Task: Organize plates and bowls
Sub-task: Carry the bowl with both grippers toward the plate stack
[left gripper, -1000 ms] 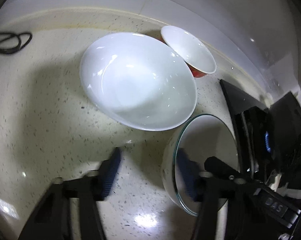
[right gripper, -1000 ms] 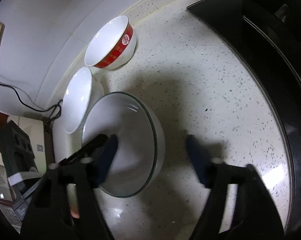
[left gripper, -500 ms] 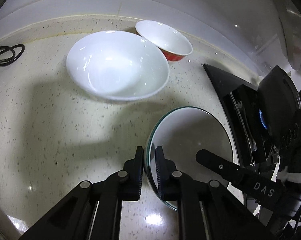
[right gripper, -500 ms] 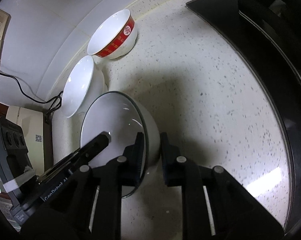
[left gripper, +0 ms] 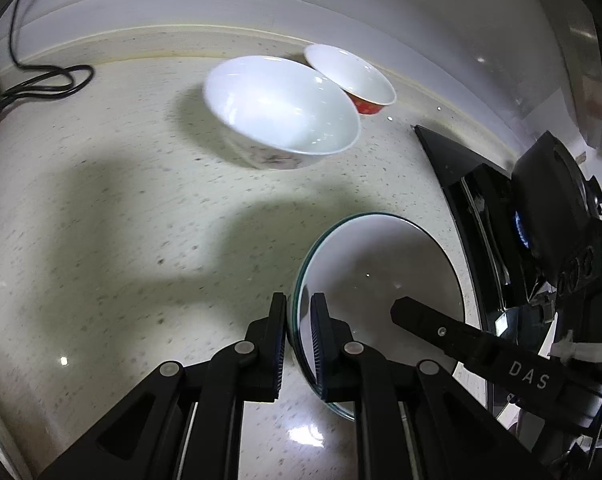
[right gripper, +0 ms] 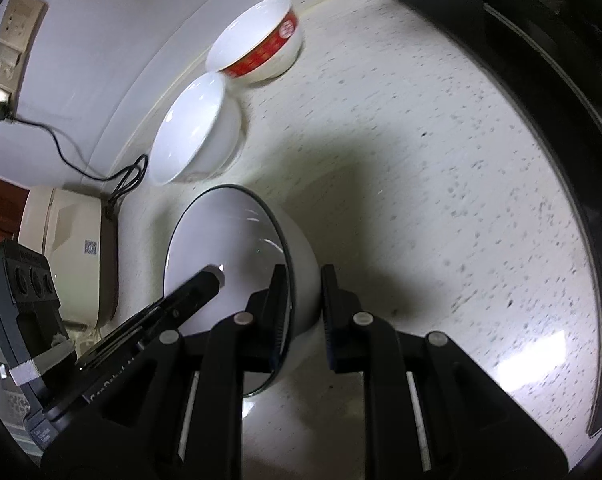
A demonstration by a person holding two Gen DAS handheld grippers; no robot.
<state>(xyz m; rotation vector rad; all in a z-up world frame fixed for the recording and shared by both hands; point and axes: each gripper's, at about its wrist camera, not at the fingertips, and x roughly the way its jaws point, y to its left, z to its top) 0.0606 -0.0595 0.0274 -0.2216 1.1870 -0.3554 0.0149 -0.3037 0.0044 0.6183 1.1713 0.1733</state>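
Observation:
A white bowl with a green-tinted rim [left gripper: 377, 276] is held over the speckled counter by both grippers. My left gripper [left gripper: 299, 332] is shut on its near-left rim. My right gripper [right gripper: 304, 300] is shut on the opposite rim of the same bowl [right gripper: 229, 248]. A plain white bowl [left gripper: 281, 112] sits on the counter farther back, also in the right wrist view [right gripper: 197, 136]. A red-banded bowl [left gripper: 353, 78] stands behind it by the wall, seen too in the right wrist view [right gripper: 261, 50].
A black stove [left gripper: 501, 216] with a lit blue flame borders the counter on the right, also in the right wrist view [right gripper: 541, 80]. A black cable [left gripper: 41, 80] lies at the back left. A beige appliance [right gripper: 69, 248] stands at the counter's left end.
Both grippers went from open to shut on the green-rimmed bowl's rim. The bowl now sits higher off the counter, and the other bowls look farther away.

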